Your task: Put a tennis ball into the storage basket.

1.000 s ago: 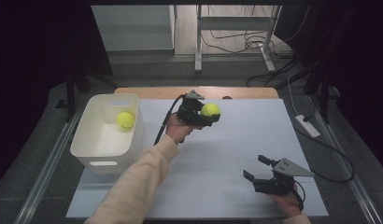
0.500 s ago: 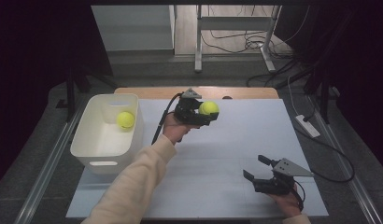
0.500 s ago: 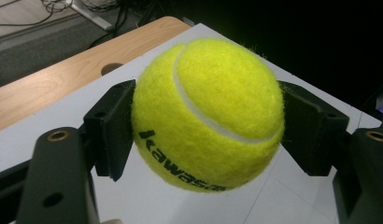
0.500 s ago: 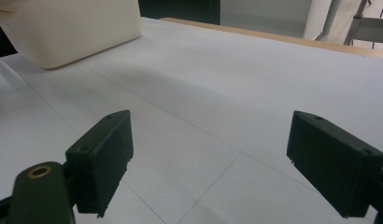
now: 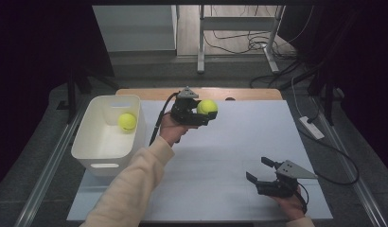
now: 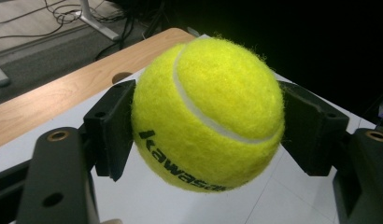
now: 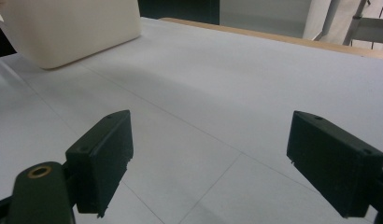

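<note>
My left gripper (image 5: 204,112) is held above the far middle of the white table sheet (image 5: 239,142), shut on a yellow tennis ball (image 5: 207,107). The left gripper view shows that tennis ball (image 6: 206,114) squeezed between both black jaws, its printed lettering facing the camera. A second yellow tennis ball (image 5: 127,121) lies inside the white bin (image 5: 90,146) at the left. My right gripper (image 5: 259,170) rests low near the front right of the sheet, jaws wide open with nothing between them (image 7: 208,163).
The white bin's side (image 7: 68,28) lies far off in the right gripper view. A wooden table edge (image 5: 239,93) runs along the back. A white power strip (image 5: 311,127) and cables lie off the right side.
My left gripper with the ball has drifted slightly left and toward the bin. The right gripper has stayed put.
</note>
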